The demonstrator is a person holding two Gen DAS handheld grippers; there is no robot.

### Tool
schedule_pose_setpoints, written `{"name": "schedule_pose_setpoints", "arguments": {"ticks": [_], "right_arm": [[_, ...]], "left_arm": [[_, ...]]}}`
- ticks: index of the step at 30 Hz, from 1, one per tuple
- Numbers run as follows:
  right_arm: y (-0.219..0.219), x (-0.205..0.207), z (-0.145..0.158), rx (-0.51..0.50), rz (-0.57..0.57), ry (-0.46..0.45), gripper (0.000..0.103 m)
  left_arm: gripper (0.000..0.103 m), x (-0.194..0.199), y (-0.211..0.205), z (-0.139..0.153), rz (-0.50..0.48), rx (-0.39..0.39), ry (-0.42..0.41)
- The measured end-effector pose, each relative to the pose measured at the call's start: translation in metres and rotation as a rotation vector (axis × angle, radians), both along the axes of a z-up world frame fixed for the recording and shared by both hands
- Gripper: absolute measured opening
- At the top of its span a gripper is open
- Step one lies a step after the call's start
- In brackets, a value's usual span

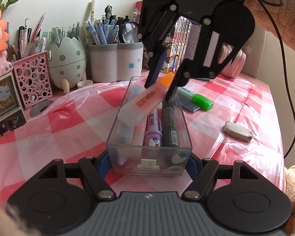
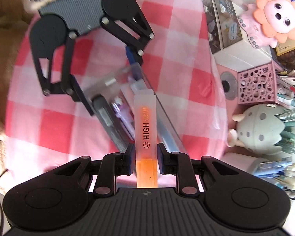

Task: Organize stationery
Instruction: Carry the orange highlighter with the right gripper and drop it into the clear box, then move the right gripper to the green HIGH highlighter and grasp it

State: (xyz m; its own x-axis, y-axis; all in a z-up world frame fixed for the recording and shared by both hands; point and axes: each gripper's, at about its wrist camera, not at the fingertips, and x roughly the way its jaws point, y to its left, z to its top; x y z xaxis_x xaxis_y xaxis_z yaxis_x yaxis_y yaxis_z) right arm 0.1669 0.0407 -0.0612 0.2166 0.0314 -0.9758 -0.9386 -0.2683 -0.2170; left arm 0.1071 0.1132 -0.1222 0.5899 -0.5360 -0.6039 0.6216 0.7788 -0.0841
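The box [image 1: 147, 137] was clear, glossy plastic, see-through to the pens inside. The orange highlighter [image 1: 143, 106] had a frosted, translucent plastic barrel with a glossier orange cap. The right claw [image 1: 160, 89] and the left claw [image 1: 147, 162] were matt black plastic with shiny metal rivets; the left one's body was ribbed grey. A slick, wrinkled plastic sheet in pink check covered the tabletop [image 1: 68, 133]. At 3 o'clock from the box lay a dull, smudged eraser [image 1: 238, 131]. At 10 o'clock stood a pink perforated plastic basket [image 1: 32, 78].
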Motion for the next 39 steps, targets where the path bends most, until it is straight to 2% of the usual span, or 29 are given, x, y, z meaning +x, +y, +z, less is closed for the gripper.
{"name": "schedule_pose_setpoints", "arguments": {"ticks": [4,8,14,15,20,23,26,30,34,36,39], "right_arm": [[-0.001,0.002,0.008,0.078,-0.023,0.041,0.028],[0.000,0.007,0.011,0.154,-0.070,0.092,0.029],[0.006,0.010,-0.001,0.185,-0.114,0.155,0.028],[0.006,0.011,-0.003,0.185,-0.119,0.166,0.032],[0.001,0.013,-0.002,0.180,-0.126,0.195,0.033],[-0.002,0.014,0.000,0.184,-0.148,0.178,0.032],[-0.009,0.014,0.006,0.231,-0.189,0.140,0.034],[-0.031,0.014,0.018,0.317,-0.263,0.108,0.044],[-0.055,0.013,0.022,0.367,-0.348,0.048,0.048],[-0.071,0.010,0.026,0.405,-0.392,0.036,0.054],[-0.095,0.007,0.031,0.455,-0.473,0.018,0.055]], "left_arm": [[0.047,0.000,0.000,0.000,-0.001,0.001,-0.001],[0.047,0.000,0.000,0.000,-0.001,0.004,-0.002],[0.047,0.000,0.001,0.000,-0.002,0.006,-0.003],[0.047,0.000,0.001,0.000,-0.002,0.008,-0.004],[0.047,0.000,0.000,-0.001,-0.004,0.026,-0.013],[0.047,0.001,0.001,-0.001,-0.005,0.025,-0.012],[0.047,0.001,0.001,-0.002,-0.007,0.030,-0.015],[0.047,0.001,0.001,-0.002,-0.007,0.032,-0.016],[0.047,0.001,0.001,-0.002,-0.009,0.038,-0.020],[0.047,0.001,0.001,-0.002,-0.009,0.043,-0.022],[0.047,0.000,0.001,-0.002,-0.010,0.044,-0.023]]}}
